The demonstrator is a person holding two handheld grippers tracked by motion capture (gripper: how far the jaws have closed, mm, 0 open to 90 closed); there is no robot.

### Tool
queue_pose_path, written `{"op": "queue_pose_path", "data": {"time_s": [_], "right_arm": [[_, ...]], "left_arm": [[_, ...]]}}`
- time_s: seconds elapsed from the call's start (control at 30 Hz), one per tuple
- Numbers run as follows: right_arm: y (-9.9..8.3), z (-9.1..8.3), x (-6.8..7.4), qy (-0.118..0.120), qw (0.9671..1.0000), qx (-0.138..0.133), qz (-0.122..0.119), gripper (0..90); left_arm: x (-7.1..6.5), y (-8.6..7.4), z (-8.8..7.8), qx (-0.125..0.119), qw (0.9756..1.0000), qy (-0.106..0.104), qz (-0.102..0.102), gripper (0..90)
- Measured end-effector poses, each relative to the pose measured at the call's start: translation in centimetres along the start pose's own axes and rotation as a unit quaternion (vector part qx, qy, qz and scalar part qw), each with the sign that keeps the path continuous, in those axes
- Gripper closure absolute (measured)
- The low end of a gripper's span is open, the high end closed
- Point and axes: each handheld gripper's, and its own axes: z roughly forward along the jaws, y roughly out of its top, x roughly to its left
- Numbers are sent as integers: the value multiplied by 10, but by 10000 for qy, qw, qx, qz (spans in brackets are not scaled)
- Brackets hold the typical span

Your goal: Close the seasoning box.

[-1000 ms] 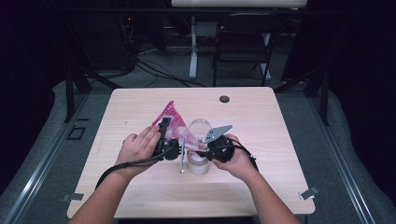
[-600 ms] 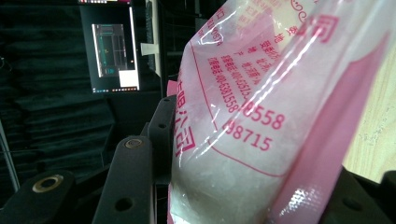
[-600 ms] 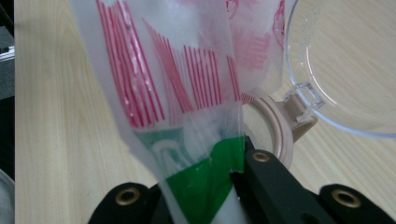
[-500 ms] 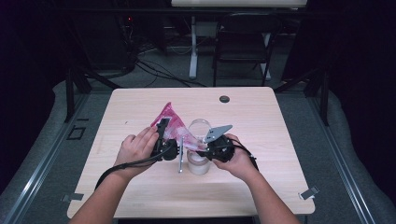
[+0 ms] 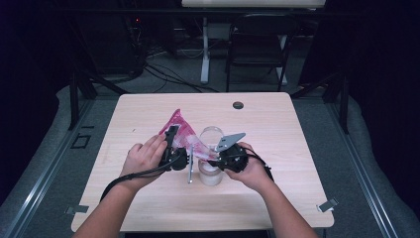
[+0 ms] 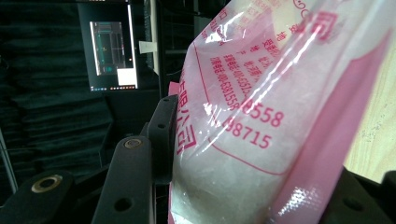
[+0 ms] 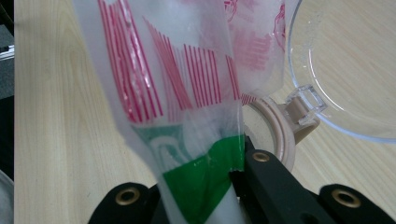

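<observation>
Left fingers: both black jaws of the left gripper point(image 5: 184, 148) press on the fat lower body of the pink bag point(image 6: 261, 121), one on each side, in the left gripper view; they stand partway apart with the bag filling the gap.
Right fingers: those of the right gripper point(image 7: 233, 182) are pinched tight on the thin green-and-white end of the bag point(image 7: 201, 177), with nothing but film between them.
Left hand: the left hand point(image 5: 144, 157) wraps its gripper from the left, wrist low over the table point(image 5: 307, 148).
Right hand: the right hand point(image 5: 253, 171) holds its gripper from the right, the grey plate point(image 5: 229, 141) on top tilted upward.
Bag: the bag point(image 5: 179, 130) is lifted off the wood, stretched between the two grippers near the middle of the table, slightly toward the near edge; its pink upper part points to the far-left corner, and pale white contents show through the film.
Jar: a clear jar point(image 5: 210, 163) with a whitish base stands on the table between the grippers, right beneath the bag's thin end.
Lid: a clear hinged lid point(image 7: 345, 70) is swung open beside the jar's beige rim point(image 7: 280, 135) in the right gripper view.
Far edge: a small dark round hole point(image 5: 238, 105) sits in the wood near the far edge, well apart from the work.
</observation>
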Motion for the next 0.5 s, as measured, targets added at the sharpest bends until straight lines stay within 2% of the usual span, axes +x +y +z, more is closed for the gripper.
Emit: {"op": "queue_pose_path", "data": {"time_s": [0.2,0.5], "right_arm": [[1,1,0,7,10000,-8,-14,900],[1,-1,1,-16,10000,-34,-9,900]], "left_arm": [[-1,-2,0,20,10000,-35,-18,599],[-7,-6,4,77,9995,-199,-218,619]]}}
